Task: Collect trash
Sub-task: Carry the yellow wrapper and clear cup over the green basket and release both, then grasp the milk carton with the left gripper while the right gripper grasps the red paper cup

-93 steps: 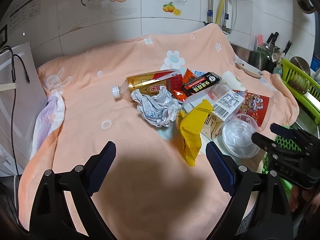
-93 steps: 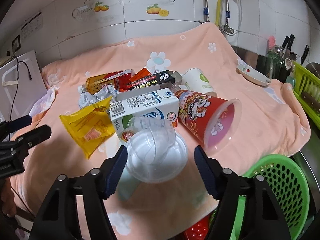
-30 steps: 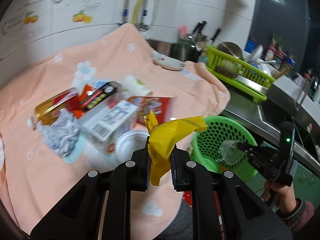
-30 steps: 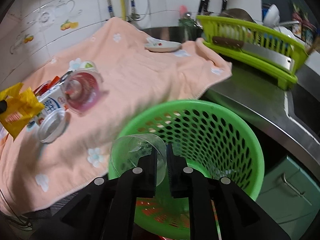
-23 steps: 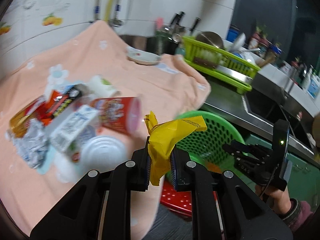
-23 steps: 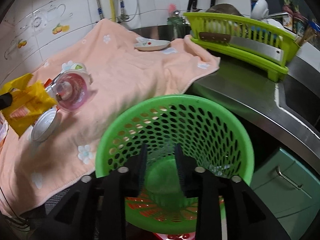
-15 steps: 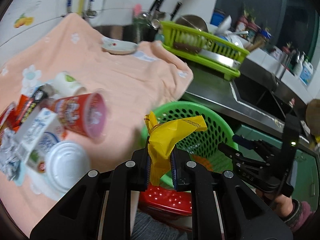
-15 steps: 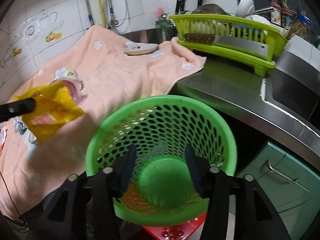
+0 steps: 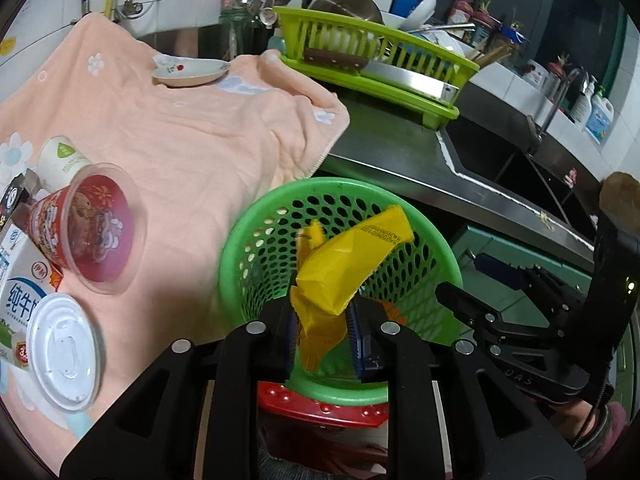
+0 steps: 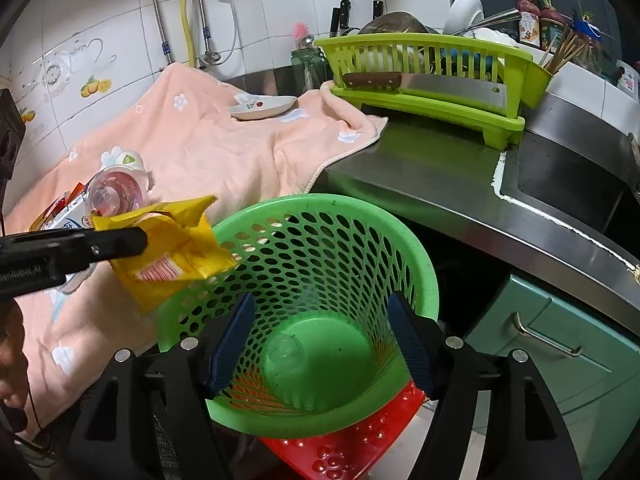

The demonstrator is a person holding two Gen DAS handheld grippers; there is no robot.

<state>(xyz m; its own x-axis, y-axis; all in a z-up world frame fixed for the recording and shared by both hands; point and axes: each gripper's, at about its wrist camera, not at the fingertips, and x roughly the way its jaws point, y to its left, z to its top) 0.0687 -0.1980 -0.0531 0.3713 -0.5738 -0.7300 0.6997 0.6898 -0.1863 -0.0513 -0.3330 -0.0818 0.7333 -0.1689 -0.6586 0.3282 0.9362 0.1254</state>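
Observation:
My left gripper (image 9: 322, 330) is shut on a crumpled yellow wrapper (image 9: 344, 264) and holds it over the near rim of the green perforated basket (image 9: 248, 240). The wrapper (image 10: 172, 248) also shows in the right wrist view, at the basket's (image 10: 416, 248) left rim. My right gripper (image 10: 320, 340) is open and empty above the basket's mouth. A clear plastic cup (image 10: 285, 350) lies on the basket floor. More trash lies on the peach towel (image 9: 192, 148): a red cup (image 9: 84, 226), a white lid (image 9: 64, 350), a milk carton (image 9: 18, 284).
The basket stands on a red stool (image 10: 352, 448) beside the steel counter (image 10: 440, 184). A green dish rack (image 10: 432, 80) with a cleaver stands at the back. A small dish (image 10: 262, 106) rests on the towel. A sink (image 10: 568, 184) lies to the right.
My right gripper opened and dropped the clear cup into the basket. My left gripper carried the yellow wrapper from the towel to above the basket.

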